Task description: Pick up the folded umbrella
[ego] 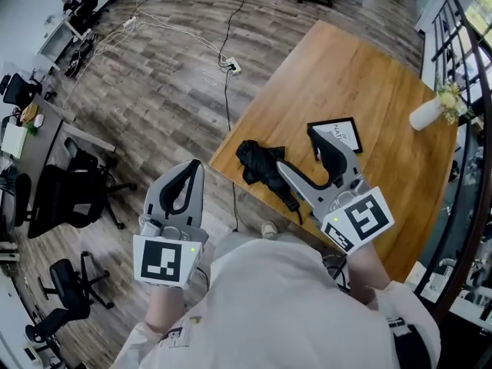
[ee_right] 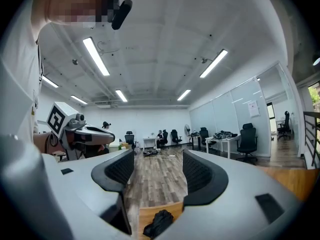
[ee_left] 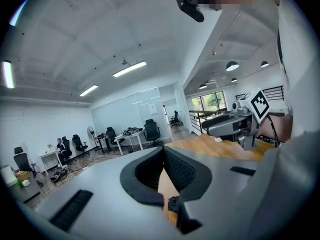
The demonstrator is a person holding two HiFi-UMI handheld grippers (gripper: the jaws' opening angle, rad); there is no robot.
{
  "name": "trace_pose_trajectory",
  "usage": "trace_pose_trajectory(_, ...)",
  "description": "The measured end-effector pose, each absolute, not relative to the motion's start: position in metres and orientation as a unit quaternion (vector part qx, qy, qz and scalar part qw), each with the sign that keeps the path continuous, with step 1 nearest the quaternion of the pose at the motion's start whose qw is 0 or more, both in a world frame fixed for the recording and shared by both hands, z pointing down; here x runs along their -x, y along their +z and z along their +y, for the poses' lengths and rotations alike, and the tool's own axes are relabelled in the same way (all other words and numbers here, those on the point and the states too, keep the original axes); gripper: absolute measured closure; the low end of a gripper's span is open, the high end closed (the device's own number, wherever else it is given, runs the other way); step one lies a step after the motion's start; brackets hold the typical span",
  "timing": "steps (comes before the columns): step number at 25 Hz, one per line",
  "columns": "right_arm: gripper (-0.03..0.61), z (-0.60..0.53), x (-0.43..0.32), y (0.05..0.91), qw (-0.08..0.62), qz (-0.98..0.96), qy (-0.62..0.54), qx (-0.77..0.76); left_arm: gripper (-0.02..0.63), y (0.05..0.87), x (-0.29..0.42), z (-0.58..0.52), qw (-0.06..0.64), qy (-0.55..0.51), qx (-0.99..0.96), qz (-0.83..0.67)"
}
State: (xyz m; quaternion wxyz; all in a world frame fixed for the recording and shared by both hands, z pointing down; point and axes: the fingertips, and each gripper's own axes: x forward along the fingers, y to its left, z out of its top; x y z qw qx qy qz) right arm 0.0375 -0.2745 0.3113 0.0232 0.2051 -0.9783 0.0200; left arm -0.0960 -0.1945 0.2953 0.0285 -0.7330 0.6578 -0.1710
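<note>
The folded umbrella [ego: 260, 164] is a black crumpled bundle near the near-left corner of the wooden table [ego: 361, 75], its thin end pointing toward me. My right gripper [ego: 294, 146] hovers just right of it, jaws wide open and empty, with the nearer finger [ego: 296, 181] over the umbrella's thin end. In the right gripper view the umbrella [ee_right: 159, 224] lies low, below the open jaws [ee_right: 157, 166]. My left gripper [ego: 195, 164] hangs left of the table above the floor, tips together, nothing held. The left gripper view shows its closed jaws [ee_left: 164, 151] with a dark bit of umbrella [ee_left: 173, 203] behind.
A black-framed card [ego: 338, 133] lies on the table behind the right gripper. A white vase with flowers [ego: 427, 114] stands at the far right edge by a black railing [ego: 461, 44]. Office chairs [ego: 58, 198] and floor cables [ego: 227, 60] are left of the table.
</note>
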Motion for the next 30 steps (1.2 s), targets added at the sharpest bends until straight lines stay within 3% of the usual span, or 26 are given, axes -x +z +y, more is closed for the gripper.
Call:
trace_pose_trajectory(9,0.264,-0.286,-0.014,0.319,0.049,-0.979,0.019,-0.197,0.597,0.297,0.111,-0.210,0.036,-0.170,0.746,0.643)
trace_pose_trajectory(14,0.264,-0.288,0.013,0.336,0.079,-0.975,0.024,-0.205,0.597,0.310,0.128,-0.219,-0.007,-0.169,0.764,0.623)
trace_pose_trajectory(30,0.252,-0.306,0.088,0.408,0.186,-0.932,0.096,-0.297,0.597,0.357,0.232,-0.284,-0.030,-0.176,0.848,0.499)
